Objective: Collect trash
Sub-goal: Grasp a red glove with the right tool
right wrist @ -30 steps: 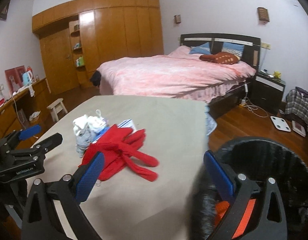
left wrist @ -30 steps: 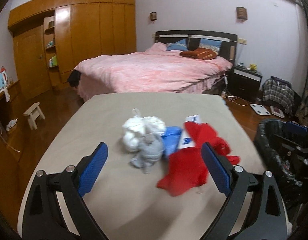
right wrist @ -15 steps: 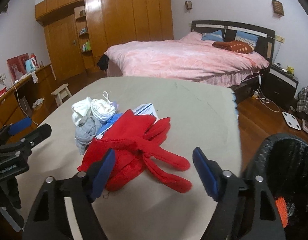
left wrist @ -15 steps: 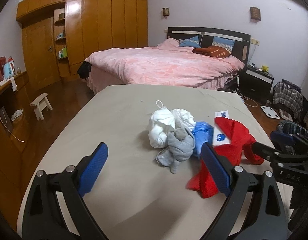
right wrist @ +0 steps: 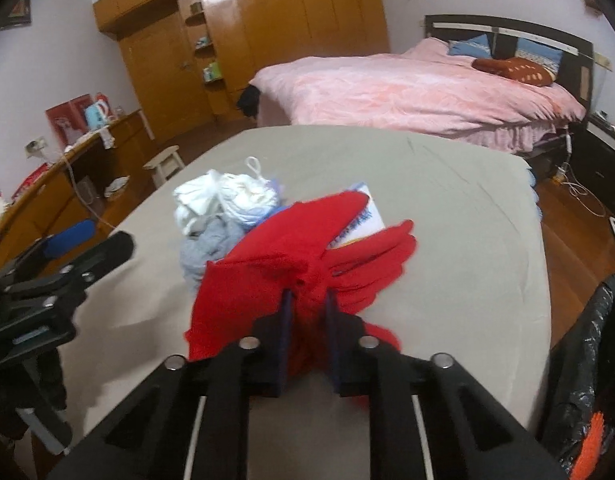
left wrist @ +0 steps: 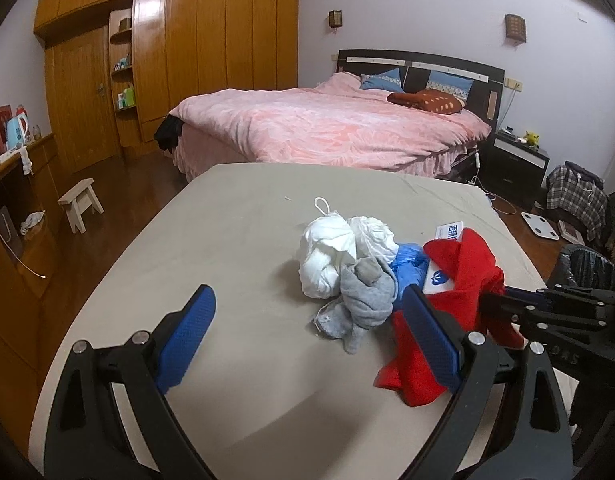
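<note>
Since the earlier frame: right tool has come forward from over the bin and its wide-spread blue pads have drawn together on the red cloth; left tool has swung so the trash heap sits nearer its centre

Right tool: pinched tight on a bunched fold at the near edge of the red cloth, fabric showing between the pads; cloth otherwise draped on the table

Left tool: pads spread wide, nothing between them, held above the near part of the table, just short of the heap

Trash heap, middle of the table:
- white crumpled bundle with a string loop on top
- grey sock-like cloth, touching the white bundle on its near side
- blue crumpled plastic, between the grey cloth and the red cloth
- white printed packet, partly under the red cloth

Bin with black liner: on the floor just beside the table's right edge; something orange inside

Beyond the table: bed with pink cover, wooden wardrobe, small stool
</note>
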Demonstrator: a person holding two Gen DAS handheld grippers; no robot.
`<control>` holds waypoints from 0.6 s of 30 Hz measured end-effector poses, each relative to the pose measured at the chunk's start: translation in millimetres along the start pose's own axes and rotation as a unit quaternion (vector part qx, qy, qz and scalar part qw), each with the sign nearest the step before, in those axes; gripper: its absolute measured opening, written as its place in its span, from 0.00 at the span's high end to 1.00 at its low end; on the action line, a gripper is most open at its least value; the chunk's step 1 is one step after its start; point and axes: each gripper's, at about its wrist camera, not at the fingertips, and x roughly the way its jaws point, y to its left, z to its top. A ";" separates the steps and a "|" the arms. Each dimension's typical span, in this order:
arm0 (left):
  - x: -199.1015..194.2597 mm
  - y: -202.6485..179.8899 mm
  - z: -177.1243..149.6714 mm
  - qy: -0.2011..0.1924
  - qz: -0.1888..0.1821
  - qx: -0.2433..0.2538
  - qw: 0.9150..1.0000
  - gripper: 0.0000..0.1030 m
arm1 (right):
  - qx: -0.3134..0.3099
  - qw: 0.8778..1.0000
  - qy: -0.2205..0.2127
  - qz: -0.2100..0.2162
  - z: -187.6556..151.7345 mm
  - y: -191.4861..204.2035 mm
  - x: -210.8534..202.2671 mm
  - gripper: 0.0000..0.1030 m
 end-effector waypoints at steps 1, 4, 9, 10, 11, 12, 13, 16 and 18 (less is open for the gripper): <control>-0.5 0.0 -0.7 0.000 0.000 0.000 1.000 0.11 | -0.001 1.000 -0.001 0.000 0.2 0.3 -3.2 0.89; -2.2 -2.3 -1.1 0.000 -0.002 0.003 1.000 0.11 | 0.000 1.000 -0.006 0.001 1.0 1.2 -17.2 0.89; -8.9 -12.9 -3.2 -0.001 -0.009 0.006 1.000 0.11 | 0.003 1.000 -0.020 -0.001 -2.7 0.0 -43.7 0.89; -9.6 -15.0 -3.8 0.000 -0.011 0.007 1.000 0.11 | 0.005 1.000 -0.021 -0.002 -2.8 -2.0 -47.6 0.89; -10.7 -16.1 -4.3 0.000 -0.013 0.007 1.000 0.11 | 0.007 1.000 -0.023 -0.003 -4.0 -3.4 -52.3 0.89; -11.8 -19.2 -5.6 0.001 -0.016 0.009 1.000 0.11 | 0.010 1.000 -0.026 -0.005 -5.2 -5.3 -57.8 0.89; -12.3 -21.6 -6.1 0.002 -0.018 0.010 1.000 0.11 | 0.013 0.999 -0.030 -0.009 -6.1 -7.6 -63.8 0.89; -12.6 -29.8 -8.8 0.006 -0.027 0.011 1.000 0.11 | 0.021 0.999 -0.040 -0.017 -7.4 -15.4 -77.4 0.89; -11.8 -35.4 -10.9 0.010 -0.032 0.013 0.999 0.11 | 0.022 0.999 -0.042 -0.027 -8.4 -21.5 -82.9 0.89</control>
